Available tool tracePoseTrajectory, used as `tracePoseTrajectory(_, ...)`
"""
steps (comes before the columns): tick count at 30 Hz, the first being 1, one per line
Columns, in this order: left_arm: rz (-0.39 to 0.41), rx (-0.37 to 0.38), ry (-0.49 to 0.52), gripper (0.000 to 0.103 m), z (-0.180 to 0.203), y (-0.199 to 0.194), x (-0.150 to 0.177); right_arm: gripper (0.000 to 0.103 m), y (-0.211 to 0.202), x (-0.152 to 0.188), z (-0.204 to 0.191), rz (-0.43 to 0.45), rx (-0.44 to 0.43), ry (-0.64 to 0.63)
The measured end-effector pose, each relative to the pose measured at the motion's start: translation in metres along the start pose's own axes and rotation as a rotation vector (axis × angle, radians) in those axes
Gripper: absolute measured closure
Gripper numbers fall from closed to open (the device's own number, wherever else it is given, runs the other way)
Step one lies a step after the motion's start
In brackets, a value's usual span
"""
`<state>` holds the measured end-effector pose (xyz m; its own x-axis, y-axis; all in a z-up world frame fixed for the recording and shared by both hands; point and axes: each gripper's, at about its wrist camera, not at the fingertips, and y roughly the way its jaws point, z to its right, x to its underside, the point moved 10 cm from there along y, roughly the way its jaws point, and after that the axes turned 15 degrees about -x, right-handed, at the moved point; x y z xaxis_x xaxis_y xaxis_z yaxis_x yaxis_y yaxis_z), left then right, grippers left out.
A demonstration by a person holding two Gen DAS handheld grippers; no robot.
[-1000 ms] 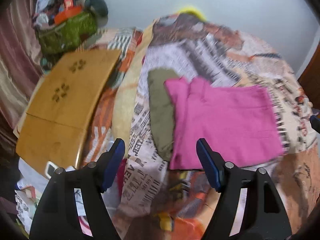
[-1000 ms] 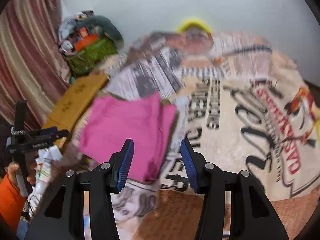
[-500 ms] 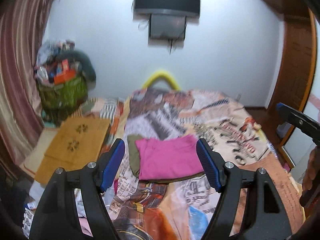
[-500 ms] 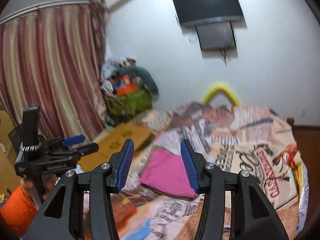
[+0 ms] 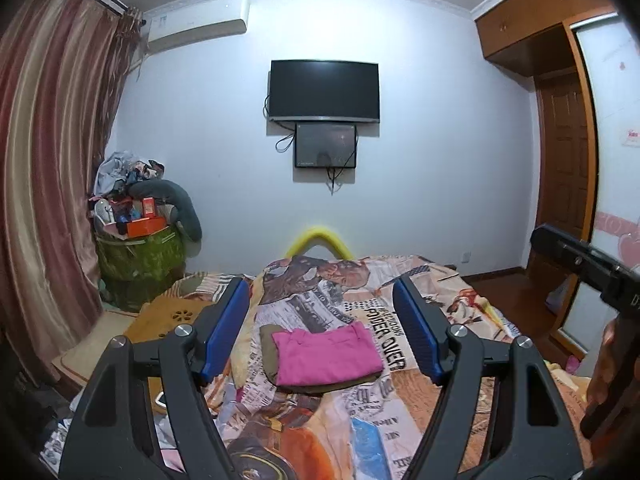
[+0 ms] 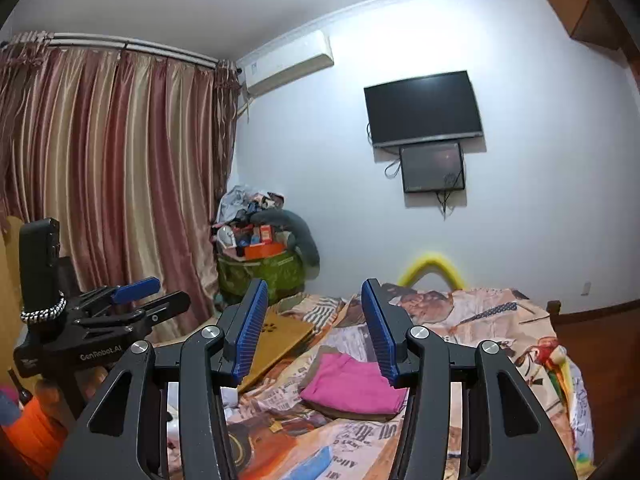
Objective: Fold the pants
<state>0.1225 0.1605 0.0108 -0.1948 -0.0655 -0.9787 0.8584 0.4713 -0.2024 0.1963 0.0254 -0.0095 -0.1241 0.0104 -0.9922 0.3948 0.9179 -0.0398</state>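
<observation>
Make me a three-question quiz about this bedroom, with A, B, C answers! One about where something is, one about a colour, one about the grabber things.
1. Where do the folded pants lie?
A. on the bed
B. on the floor
C. in the green bag

2. What colour is the top folded garment?
A. yellow
B. blue
C. pink

3. How is the left hand-held gripper?
A. shut on pants
B. open, empty
C. holding a box

Answers: 1 A, they rest on the printed bedspread. 2 C, pink over an olive piece. 3 B, its blue pads stand apart.
</observation>
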Motion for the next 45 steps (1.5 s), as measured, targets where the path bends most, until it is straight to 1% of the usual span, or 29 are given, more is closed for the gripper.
tracePoseTrajectory(3, 0.008, 0.015, -0.028, 0.026, -0.001, -0.013, 0.003, 0.058, -0.003, 0.005, -0.005, -0.002, 0.013, -0.005)
tracePoseTrajectory(5, 0.022, 0.006, -0.031, 0.024, -0.002, -0.019, 0.004, 0.056, -0.002, 0.009, -0.008, -0.016, 0.029, -0.02)
tracePoseTrajectory(6, 0.03, 0.001, -0.031, 0.021, -0.003, -0.022, 0.004, 0.048, -0.004, 0.011, -0.009, -0.019, 0.037, -0.028)
tracePoseTrajectory(7, 0.037, -0.008, -0.03, 0.018, -0.004, -0.024, 0.004, 0.041, -0.004, 0.011, -0.011, -0.02, 0.05, -0.043)
tracePoseTrajectory(8, 0.042, -0.014, -0.03, 0.016, -0.004, -0.026, 0.005, 0.029, -0.007, 0.011, -0.013, -0.017, 0.06, -0.054)
tracePoseTrajectory(9, 0.047, -0.018, -0.03, 0.012, -0.004, -0.028, 0.004, 0.023, -0.008, 0.01, -0.014, -0.011, 0.068, -0.065)
tracePoseTrajectory(10, 0.052, -0.02, -0.03, 0.008, -0.005, -0.03, 0.004, 0.021, -0.008, 0.01, -0.014, -0.011, 0.07, -0.069)
tracePoseTrajectory(12, 0.055, -0.017, -0.034, 0.005, -0.006, -0.033, 0.004, 0.014, -0.008, 0.009, -0.014, -0.019, 0.069, -0.064)
tracePoseTrajectory(13, 0.057, -0.018, -0.038, 0.003, -0.007, -0.034, 0.005, 0.012, -0.007, 0.009, -0.012, -0.019, 0.072, -0.06)
tracePoseTrajectory(15, 0.066, -0.024, -0.038, 0.001, -0.008, -0.036, 0.004, 0.002, -0.009, 0.01, -0.01, -0.02, 0.079, -0.052)
tracePoseTrajectory(16, 0.068, -0.025, -0.038, 0.0, -0.008, -0.038, 0.004, 0.0, -0.009, 0.01, -0.008, -0.018, 0.083, -0.047)
tracePoseTrajectory(21, 0.066, -0.029, -0.025, 0.0, -0.006, -0.041, 0.008, 0.0, -0.014, 0.015, -0.009, -0.02, 0.08, -0.023)
tracePoseTrajectory(31, 0.074, -0.03, -0.017, 0.0, -0.003, -0.043, 0.009, 0.0, -0.022, 0.021, -0.008, -0.02, 0.09, -0.017)
tracePoseTrajectory(36, 0.058, -0.008, -0.01, 0.0, 0.002, -0.041, 0.013, 0.0, -0.022, 0.023, -0.007, -0.025, 0.094, -0.01)
tracePoseTrajectory(45, 0.04, 0.003, -0.008, 0.0, 0.004, -0.033, 0.016, 0.0, -0.023, 0.021, -0.004, -0.028, 0.101, 0.006)
